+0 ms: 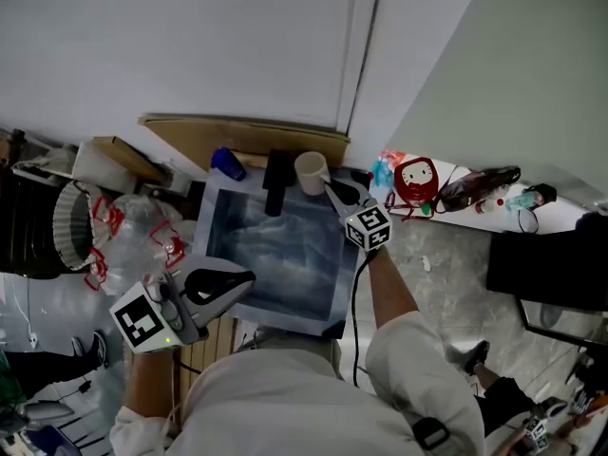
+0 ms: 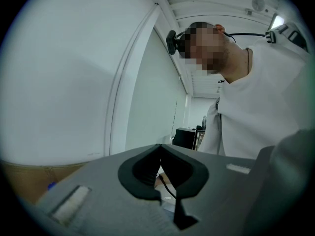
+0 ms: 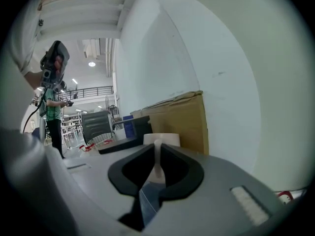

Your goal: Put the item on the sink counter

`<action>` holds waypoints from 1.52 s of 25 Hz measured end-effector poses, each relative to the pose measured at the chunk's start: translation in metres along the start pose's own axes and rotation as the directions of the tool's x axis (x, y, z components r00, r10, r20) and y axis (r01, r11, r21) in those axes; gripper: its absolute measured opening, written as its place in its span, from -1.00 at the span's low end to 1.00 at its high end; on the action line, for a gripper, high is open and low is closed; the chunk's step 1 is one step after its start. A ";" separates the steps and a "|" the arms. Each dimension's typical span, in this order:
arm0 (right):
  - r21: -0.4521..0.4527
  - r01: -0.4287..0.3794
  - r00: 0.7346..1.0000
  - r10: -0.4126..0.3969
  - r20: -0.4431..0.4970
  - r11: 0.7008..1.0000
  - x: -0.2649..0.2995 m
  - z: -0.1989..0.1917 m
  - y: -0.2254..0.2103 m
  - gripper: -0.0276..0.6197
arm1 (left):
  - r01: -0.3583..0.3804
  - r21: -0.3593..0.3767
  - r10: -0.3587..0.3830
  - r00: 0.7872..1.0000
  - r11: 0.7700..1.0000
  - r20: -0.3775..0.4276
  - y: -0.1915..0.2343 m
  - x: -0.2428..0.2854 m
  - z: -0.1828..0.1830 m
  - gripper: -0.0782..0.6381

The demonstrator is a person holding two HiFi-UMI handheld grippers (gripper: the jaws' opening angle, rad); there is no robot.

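Cream cup (image 1: 311,171) is at the back rim of the steel sink (image 1: 217,218). The right claw (image 1: 334,193) is narrow, pinching a thin part of it, probably the handle. The left claw (image 1: 245,280) is closed and empty near the front corner. Step in hand: placement, apparently. Next move: seat the cup flat on the surface, then release.

Soft, even indoor light; both gripper views bulge fisheye-like with dark, vignetted corners.

Cream cup (image 1: 311,171), upright (gripped by its handle); beside sink (image 1: 211,231) far rim.
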State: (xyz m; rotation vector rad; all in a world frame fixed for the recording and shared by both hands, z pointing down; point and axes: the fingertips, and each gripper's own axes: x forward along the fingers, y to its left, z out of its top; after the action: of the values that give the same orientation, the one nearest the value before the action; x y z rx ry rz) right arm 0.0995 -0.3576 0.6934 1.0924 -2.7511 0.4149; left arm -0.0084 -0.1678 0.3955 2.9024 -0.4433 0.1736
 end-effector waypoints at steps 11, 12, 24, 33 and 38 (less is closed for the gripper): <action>-0.046 0.010 1.000 -0.011 -0.026 0.999 0.006 -0.024 -0.006 -0.78 | 0.017 -0.007 -0.017 1.000 1.000 -0.021 0.006 0.012 -0.008 -0.76; -0.054 0.010 1.000 -0.012 -0.028 0.999 0.006 -0.025 -0.006 -0.78 | 0.019 -0.008 -0.019 1.000 1.000 -0.022 0.005 0.013 -0.009 -0.76; -0.118 0.022 0.994 -0.034 -0.105 0.993 0.003 -0.048 -0.004 -0.78 | 0.039 -0.024 -0.040 0.999 0.999 -0.027 0.005 0.019 -0.015 -0.76; -0.187 -0.001 0.985 -0.032 -0.172 0.982 0.005 -0.057 0.005 -0.77 | 0.054 -0.024 -0.054 0.998 0.998 -0.017 0.005 0.019 -0.014 -0.76; -0.186 0.001 0.982 -0.036 -0.187 0.983 0.004 -0.059 0.003 -0.76 | 0.059 -0.024 -0.059 0.998 0.998 -0.012 0.004 0.019 -0.013 -0.76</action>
State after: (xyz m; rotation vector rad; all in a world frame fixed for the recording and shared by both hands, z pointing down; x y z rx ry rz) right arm 0.0970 -0.3394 0.7499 0.9785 -2.5513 0.2407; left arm 0.0071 -0.1740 0.4113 2.8852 -0.3545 0.1767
